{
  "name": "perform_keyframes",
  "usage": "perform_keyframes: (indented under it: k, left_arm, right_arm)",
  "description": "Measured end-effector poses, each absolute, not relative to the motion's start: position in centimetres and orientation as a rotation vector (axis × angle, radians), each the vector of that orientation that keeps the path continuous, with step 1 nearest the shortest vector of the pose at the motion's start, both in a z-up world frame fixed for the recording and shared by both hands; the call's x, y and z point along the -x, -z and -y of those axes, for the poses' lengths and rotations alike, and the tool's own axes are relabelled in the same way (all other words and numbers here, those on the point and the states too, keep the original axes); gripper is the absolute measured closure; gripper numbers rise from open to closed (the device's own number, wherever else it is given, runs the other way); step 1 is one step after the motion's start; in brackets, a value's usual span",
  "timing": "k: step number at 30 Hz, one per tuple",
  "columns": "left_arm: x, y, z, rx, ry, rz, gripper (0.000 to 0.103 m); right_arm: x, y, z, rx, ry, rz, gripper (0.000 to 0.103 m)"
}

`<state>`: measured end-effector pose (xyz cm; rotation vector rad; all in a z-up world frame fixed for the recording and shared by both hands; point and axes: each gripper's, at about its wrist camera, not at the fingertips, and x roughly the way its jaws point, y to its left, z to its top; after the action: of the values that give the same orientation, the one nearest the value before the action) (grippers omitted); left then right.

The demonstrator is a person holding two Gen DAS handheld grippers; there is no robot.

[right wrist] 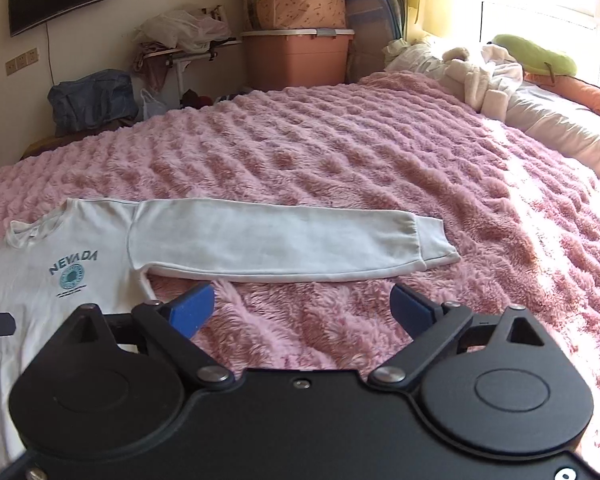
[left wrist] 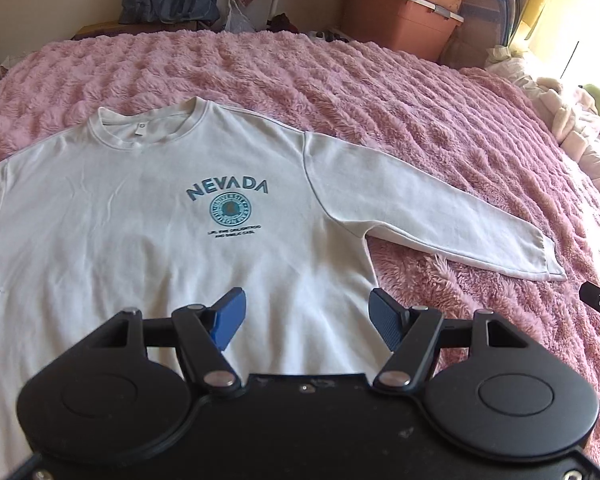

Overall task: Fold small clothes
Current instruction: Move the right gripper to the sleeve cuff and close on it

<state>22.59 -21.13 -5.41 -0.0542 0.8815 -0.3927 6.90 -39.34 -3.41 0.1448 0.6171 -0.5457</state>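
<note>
Across mid-frame of the right wrist view, the sweatshirt's sleeve [right wrist: 284, 240] runs left-right, just ahead of the right hand-held gripper [right wrist: 302, 312], jaws apart, probably nearer than the left hand-held gripper [left wrist: 306, 316], likewise spread.

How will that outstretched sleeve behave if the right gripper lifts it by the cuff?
The sleeve lies limp and flat, so it will probably drape and sag. The fluffy pink blanket may drag on it. The right gripper is open, short of it.
</note>
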Motion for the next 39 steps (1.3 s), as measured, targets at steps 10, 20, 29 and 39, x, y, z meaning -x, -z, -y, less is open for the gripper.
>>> perform_keyframes:
  k: [10,20,29,39]
  left_arm:
    - [-30.8,10.1,31.3,0.109,0.498,-0.914,0.031]
    - [-33.9,14.3,36.2,0.071,0.525,-0.973,0.031]
    - [-33.9,15.7,36.5,0.052,0.520,-0.996,0.031]
    - [-34.1,15.7,36.7,0.045,0.526,-0.995,0.031]
  right_arm:
    - [-9.9,9.6,54.8,-0.409,0.692,-0.613,0.064]
    - [-11.9,14.8,61.2,-0.572,0.807,-0.607,0.064]
    - [-12.6,16.2,63.2,-0.710,0.837,-0.541,0.063]
    - [-11.7,14.1,62.9,-0.707,0.786,-0.456,0.095]
